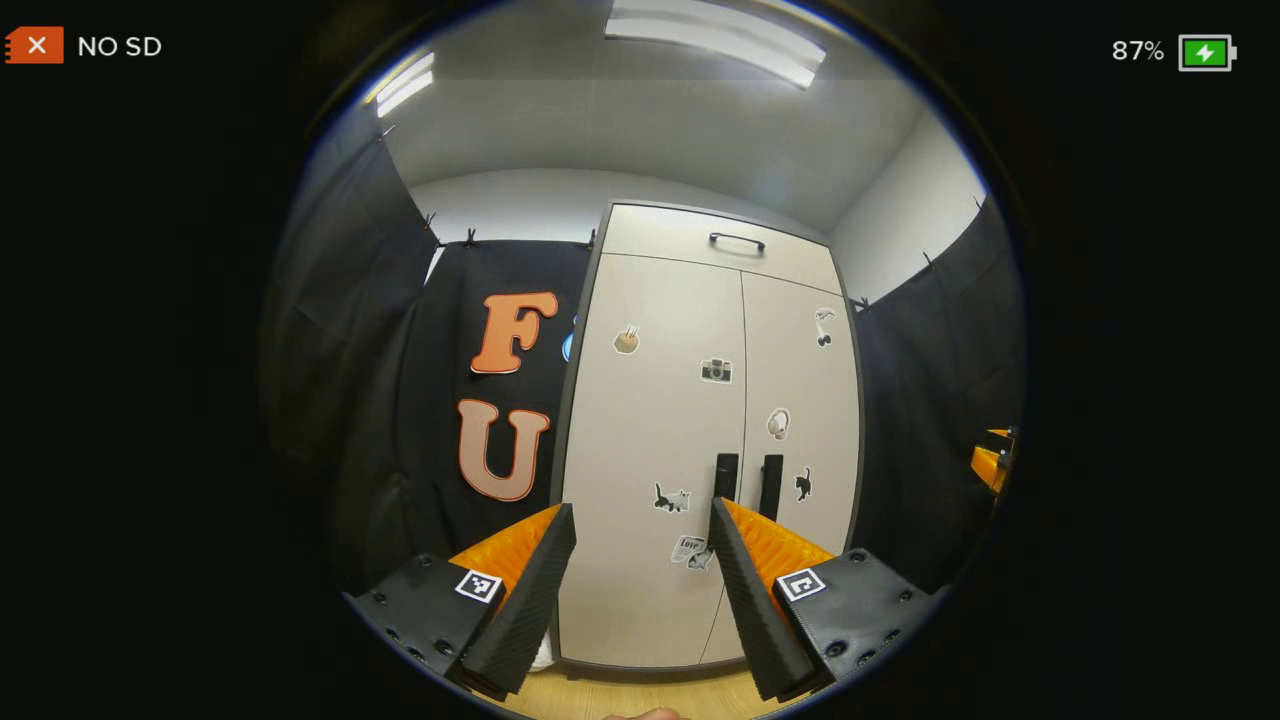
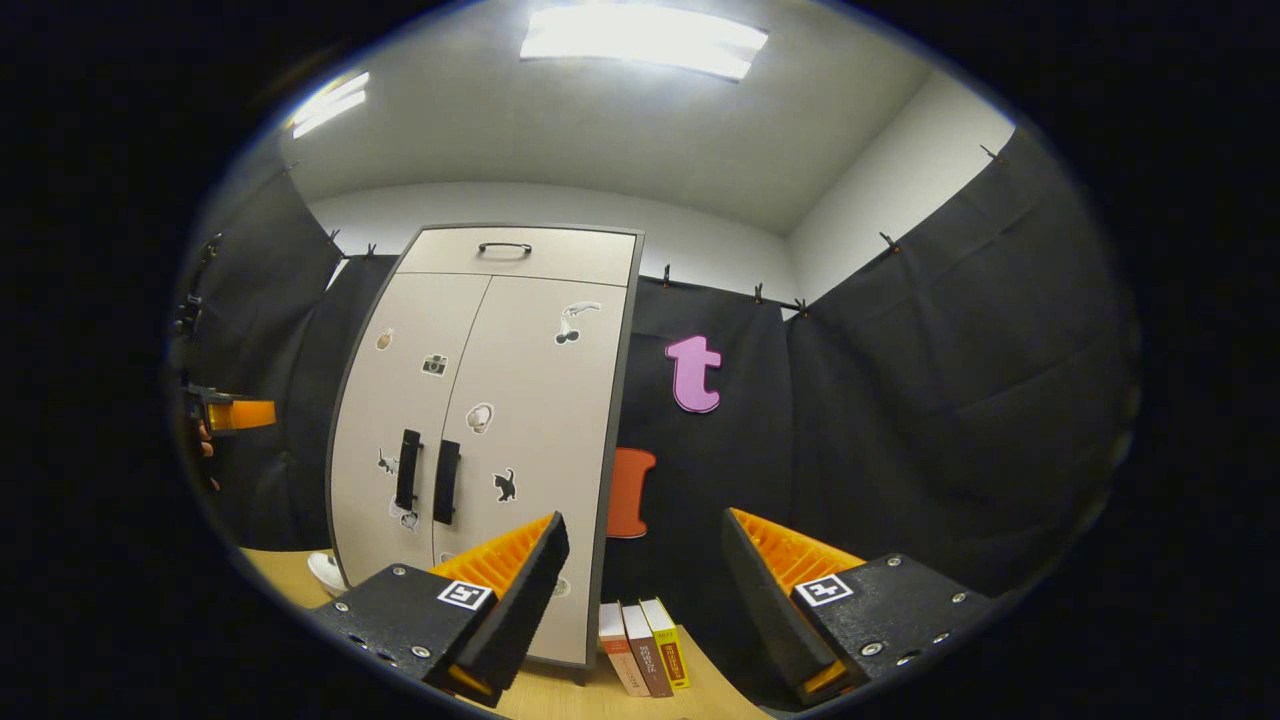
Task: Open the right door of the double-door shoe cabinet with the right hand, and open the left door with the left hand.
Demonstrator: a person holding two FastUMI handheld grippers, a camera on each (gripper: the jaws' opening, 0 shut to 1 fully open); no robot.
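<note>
Ahead of both grippers stands the tall pale-beige double-door shoe cabinet (image 1: 700, 420) with a dark frame, both doors shut and flush, so neither step of the task is done yet. Its two black vertical bar handles sit side by side at the centre seam, low on the doors, their long axes upright: the left door's handle (image 1: 726, 477) and the right door's handle (image 1: 771, 487) are just beside each other with the seam between them.

In the left gripper view the left gripper (image 1: 640, 590) has its fingers spread wide with nothing between them, and the cabinet lies straight ahead; the left door's handle sits just above its right-hand finger, so only a small sideways shift looks needed to line up.

In the right gripper view the right gripper (image 2: 645, 600) is likewise spread apart and empty, but it points past the cabinet's right edge toward the black cloth wall. The right door's handle (image 2: 446, 482) lies up and to its left, well apart, so this hand seems to need the larger swing leftward before closing across the upright bar.

Three upright books (image 2: 645, 645) stand on the wooden surface near the cabinet's right foot, below that path
</note>
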